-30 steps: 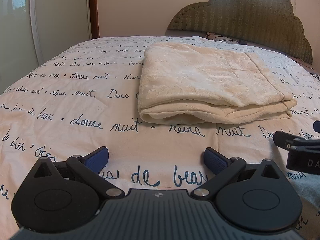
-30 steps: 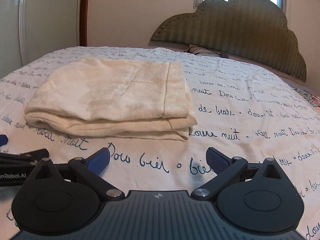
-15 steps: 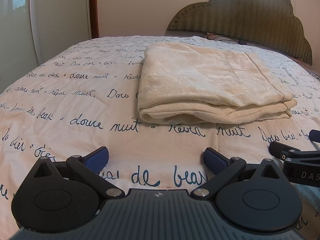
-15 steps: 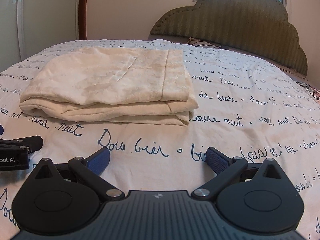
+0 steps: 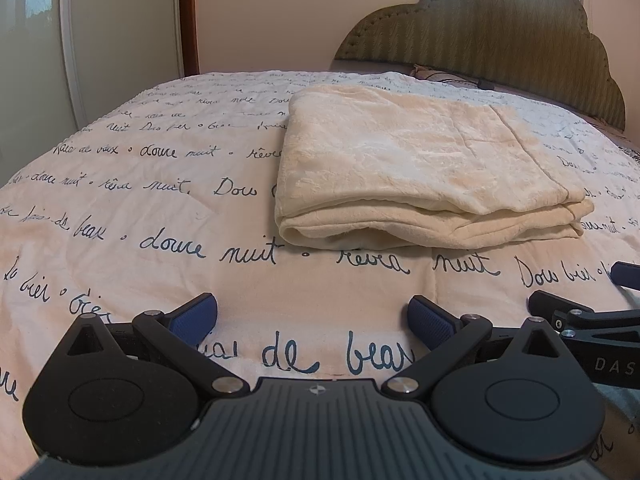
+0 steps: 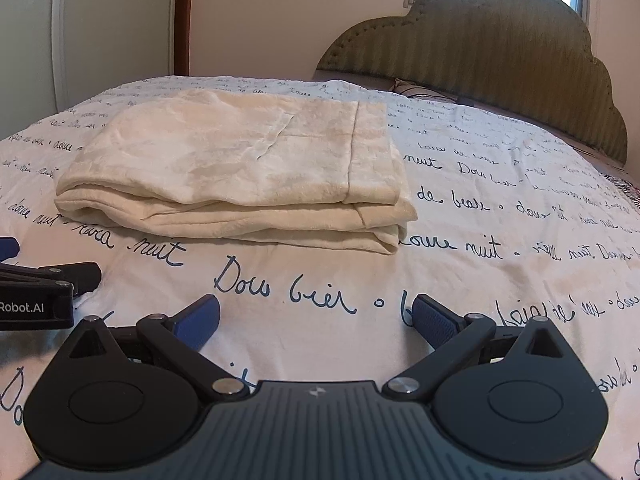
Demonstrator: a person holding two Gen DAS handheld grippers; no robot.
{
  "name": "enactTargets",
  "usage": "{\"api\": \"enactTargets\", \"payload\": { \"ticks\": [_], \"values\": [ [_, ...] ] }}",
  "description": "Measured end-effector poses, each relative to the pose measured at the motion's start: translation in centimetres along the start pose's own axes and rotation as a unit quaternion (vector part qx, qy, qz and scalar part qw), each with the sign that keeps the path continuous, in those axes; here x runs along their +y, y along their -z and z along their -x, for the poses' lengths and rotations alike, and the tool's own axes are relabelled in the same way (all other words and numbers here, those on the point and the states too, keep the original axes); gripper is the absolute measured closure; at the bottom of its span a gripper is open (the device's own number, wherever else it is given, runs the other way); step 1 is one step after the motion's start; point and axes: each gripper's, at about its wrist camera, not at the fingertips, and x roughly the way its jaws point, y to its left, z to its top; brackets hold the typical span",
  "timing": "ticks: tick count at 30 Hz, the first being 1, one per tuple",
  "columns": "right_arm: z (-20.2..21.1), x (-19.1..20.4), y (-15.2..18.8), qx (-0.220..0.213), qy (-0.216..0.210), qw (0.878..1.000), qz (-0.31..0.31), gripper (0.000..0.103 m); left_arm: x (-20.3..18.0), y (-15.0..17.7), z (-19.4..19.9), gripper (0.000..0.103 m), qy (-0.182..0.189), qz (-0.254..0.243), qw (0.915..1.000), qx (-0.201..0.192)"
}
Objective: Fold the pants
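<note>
Two grippers sit low over the bed, and you hold nothing in either. Your left gripper (image 5: pixel 313 316) has its jaws spread wide, the ribbed blue pads (image 5: pixel 195 317) well apart above the bedspread (image 5: pixel 120 208). Your right gripper (image 6: pixel 316 318) is the same, jaws spread and empty, with the left one's black finger showing at its left edge. The pants (image 5: pixel 420 168) lie ahead of both, folded into a thick, soft rectangle of cream cloth with a faintly mottled, plush nap; rounded fold edges face you, and a hem band runs along the right side (image 6: pixel 240 168). They rest flat on the quilted white bedspread, printed with dark blue handwritten script. Behind stands a scalloped, padded olive headboard (image 6: pixel 500 60) with a chevron weave.
</note>
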Motion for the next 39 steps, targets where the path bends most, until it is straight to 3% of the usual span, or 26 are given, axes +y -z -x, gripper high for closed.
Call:
{"api": "enactTargets", "payload": {
  "ticks": [33, 39],
  "values": [
    [-0.1, -0.3, -0.1, 0.003, -0.005, 1.000, -0.009, 0.000, 0.2, 0.0, -0.1, 0.000, 0.000, -0.002, 1.0000, -0.003],
    [0.1, 0.7, 0.0, -0.006, 0.032, 0.999, 0.012, 0.000, 0.2, 0.0, -0.1, 0.000, 0.000, -0.003, 1.0000, -0.004]
  ]
}}
